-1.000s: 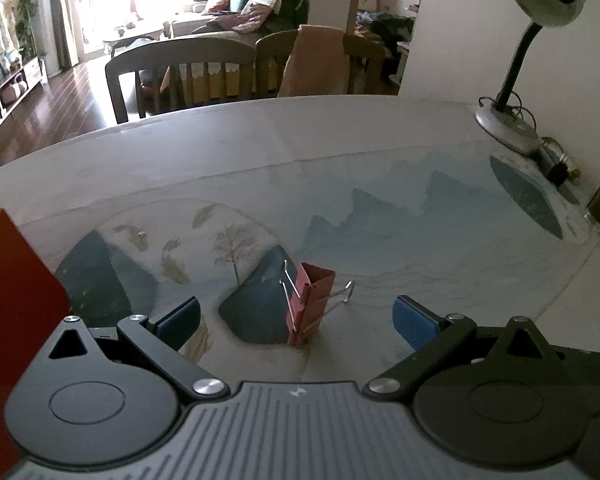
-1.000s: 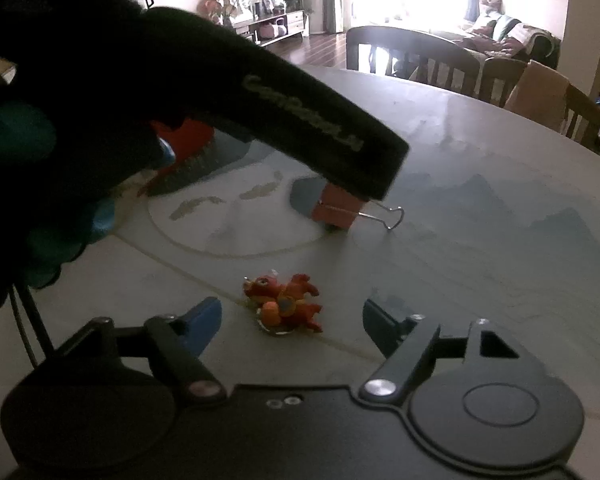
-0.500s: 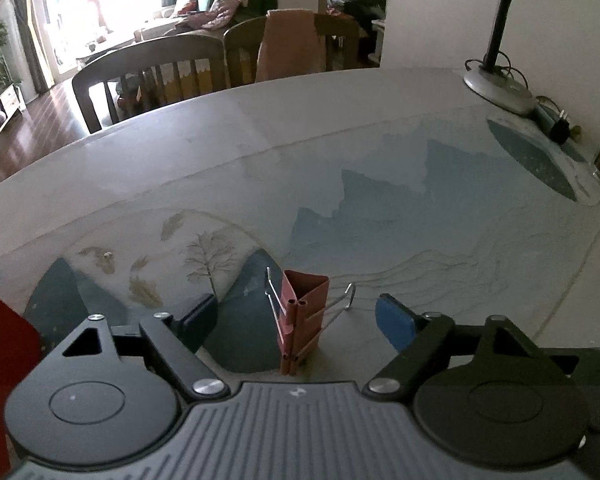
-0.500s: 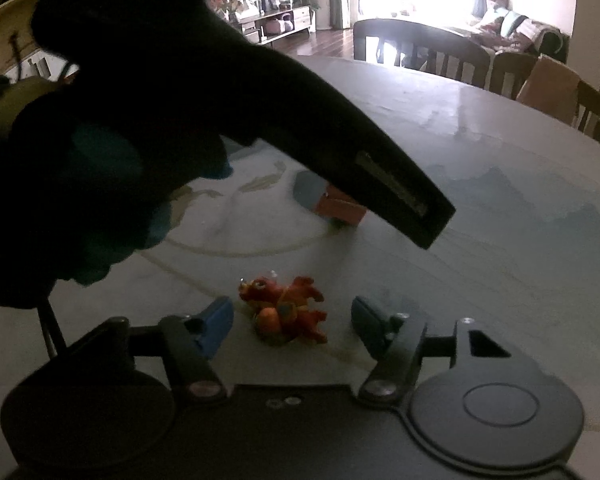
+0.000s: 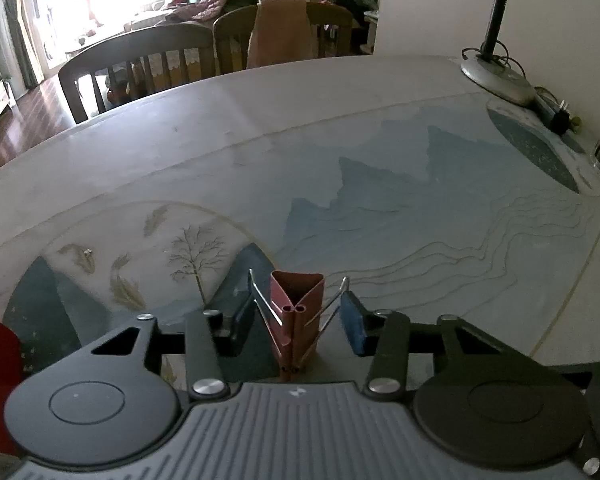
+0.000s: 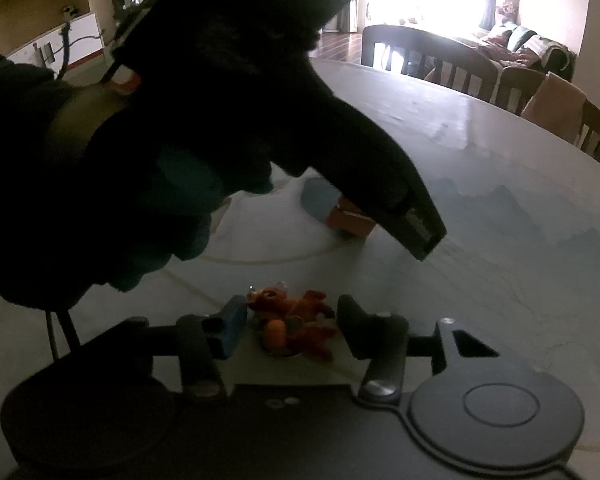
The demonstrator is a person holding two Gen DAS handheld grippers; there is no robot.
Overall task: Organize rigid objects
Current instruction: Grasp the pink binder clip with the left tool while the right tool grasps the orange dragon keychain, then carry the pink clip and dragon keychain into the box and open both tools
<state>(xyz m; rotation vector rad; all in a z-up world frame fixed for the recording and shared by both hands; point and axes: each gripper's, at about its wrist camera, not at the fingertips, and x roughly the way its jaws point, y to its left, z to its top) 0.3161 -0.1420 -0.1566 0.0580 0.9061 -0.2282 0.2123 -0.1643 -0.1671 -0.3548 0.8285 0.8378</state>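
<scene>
Two grippers work low over the pale painted tabletop (image 5: pixel 340 128). The left gripper (image 5: pixel 298 320) has just been closing, its blue pads touching the wire handles of the upright red metal binder clip (image 5: pixel 296 304). The right gripper (image 6: pixel 290 326) has been closing around a small orange-red toy figure (image 6: pixel 296 320), its pads just beside it.

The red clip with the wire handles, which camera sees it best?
The left wrist view. There the binder clip stands in full view between the fingers of the left gripper, wire handles spread. In the right wrist view only an orange-red corner shows, behind the dark left gripper.
</scene>
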